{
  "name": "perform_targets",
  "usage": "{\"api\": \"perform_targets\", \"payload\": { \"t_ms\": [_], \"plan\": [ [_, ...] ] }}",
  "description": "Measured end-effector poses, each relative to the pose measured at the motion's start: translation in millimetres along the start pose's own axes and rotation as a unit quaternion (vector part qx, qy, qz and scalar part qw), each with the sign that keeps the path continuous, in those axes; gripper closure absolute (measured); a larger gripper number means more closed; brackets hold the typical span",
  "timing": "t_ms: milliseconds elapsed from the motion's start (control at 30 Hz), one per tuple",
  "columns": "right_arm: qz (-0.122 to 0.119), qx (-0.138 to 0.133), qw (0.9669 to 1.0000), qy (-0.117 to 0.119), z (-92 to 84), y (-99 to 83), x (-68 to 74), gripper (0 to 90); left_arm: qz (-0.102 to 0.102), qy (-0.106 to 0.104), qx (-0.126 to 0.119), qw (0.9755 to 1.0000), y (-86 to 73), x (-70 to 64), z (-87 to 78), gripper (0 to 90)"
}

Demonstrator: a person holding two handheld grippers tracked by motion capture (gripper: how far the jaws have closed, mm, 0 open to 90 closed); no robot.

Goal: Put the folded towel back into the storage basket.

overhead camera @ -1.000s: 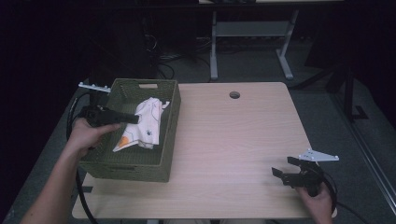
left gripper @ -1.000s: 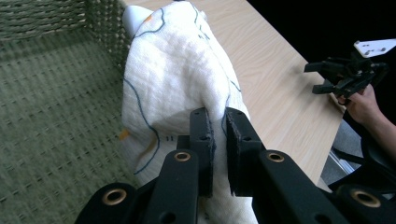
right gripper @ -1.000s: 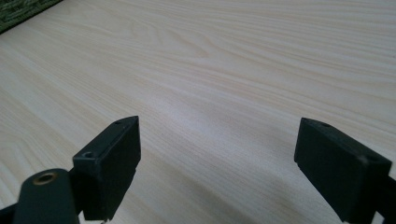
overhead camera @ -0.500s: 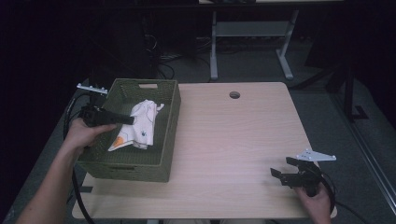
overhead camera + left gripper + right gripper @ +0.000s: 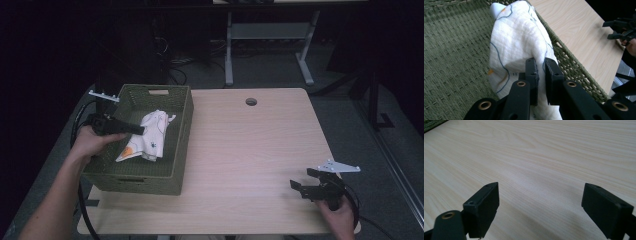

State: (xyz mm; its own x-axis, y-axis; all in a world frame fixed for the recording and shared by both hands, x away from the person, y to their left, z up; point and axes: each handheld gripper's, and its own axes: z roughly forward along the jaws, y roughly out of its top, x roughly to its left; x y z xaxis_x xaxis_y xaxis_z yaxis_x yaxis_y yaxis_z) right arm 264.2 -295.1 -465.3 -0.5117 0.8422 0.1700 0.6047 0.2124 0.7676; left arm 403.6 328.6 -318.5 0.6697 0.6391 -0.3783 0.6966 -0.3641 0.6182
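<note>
Here, left gripper [image 5: 540, 72] jaws clamped on cloth [image 5: 516, 47] hiding basket [image 5: 181, 107] floor, right gripper [image 5: 549, 207] jaws apart

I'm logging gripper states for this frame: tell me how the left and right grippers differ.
The left gripper is shut on a fold of the white cloth; the right gripper is open, holding nothing. The left gripper reaches into the green basket; the right gripper sits over bare table at its near right corner. Both are hand-held, with black jaws.

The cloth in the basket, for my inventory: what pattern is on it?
White cloth with thin blue lines and orange patches; clearest in the left gripper view.
</note>
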Motion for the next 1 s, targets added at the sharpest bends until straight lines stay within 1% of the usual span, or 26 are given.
{"api": "perform_targets", "payload": {
  "t_ms": [233, 333, 567, 600, 633, 667, 700, 733, 767, 867, 1000],
  "plan": [
    [0.001, 0.000, 1.0000, 0.000, -0.1, -0.2, -0.4, 14.3, 0.004, 0.007, 0.016, 0.9998, 0.2, 5.5, 6.3, 82.6],
    [0.000, 0.000, 1.0000, -0.001, 0.1, -0.4, -0.8, 14.3, 0.005, 0.008, 0.019, 0.9998, 0.4, 7.3, 7.9, 82.6],
    [0.001, 0.001, 1.0000, -0.001, 0.6, -0.5, -1.6, 14.3, 0.019, 0.005, 0.028, 0.9994, 0.8, 10.6, 13.1, 82.2],
    [0.003, 0.002, 1.0000, -0.001, 0.7, -0.5, -1.5, 14.3, 0.024, 0.009, 0.028, 0.9993, 1.0, 10.8, 14.0, 81.2],
    [0.003, 0.003, 1.0000, -0.001, 0.9, -0.5, -1.5, 14.3, 0.028, 0.025, 0.025, 0.9990, 1.4, 11.2, 14.8, 78.0],
    [0.003, 0.003, 1.0000, -0.001, 1.3, -0.4, -1.7, 14.3, 0.024, 0.034, 0.022, 0.9989, 1.9, 12.5, 14.9, 69.4],
    [0.002, 0.004, 1.0000, -0.001, 1.5, -0.3, -1.8, 14.3, 0.014, 0.036, 0.018, 0.9991, 2.3, 15.5, 14.5, 66.6],
    [0.001, 0.004, 1.0000, -0.001, 1.7, -0.3, -1.9, 14.3, 0.013, 0.040, 0.019, 0.9989, 2.2, 16.0, 14.3, 64.2],
    [0.001, 0.005, 1.0000, -0.001, 1.8, -0.3, -1.8, 14.3, 0.011, 0.047, 0.022, 0.9986, 1.8, 16.9, 14.0, 62.8],
    [0.000, 0.005, 1.0000, -0.001, 2.0, -0.6, -1.7, 14.3, 0.007, 0.056, 0.024, 0.9981, 0.3, 17.0, 12.2, 60.6],
    [-0.002, 0.006, 1.0000, 0.000, 2.5, -0.7, 0.3, 14.3, 0.007, 0.058, 0.020, 0.9981, -1.2, 13.3, 7.3, 59.0]
  ]
}}
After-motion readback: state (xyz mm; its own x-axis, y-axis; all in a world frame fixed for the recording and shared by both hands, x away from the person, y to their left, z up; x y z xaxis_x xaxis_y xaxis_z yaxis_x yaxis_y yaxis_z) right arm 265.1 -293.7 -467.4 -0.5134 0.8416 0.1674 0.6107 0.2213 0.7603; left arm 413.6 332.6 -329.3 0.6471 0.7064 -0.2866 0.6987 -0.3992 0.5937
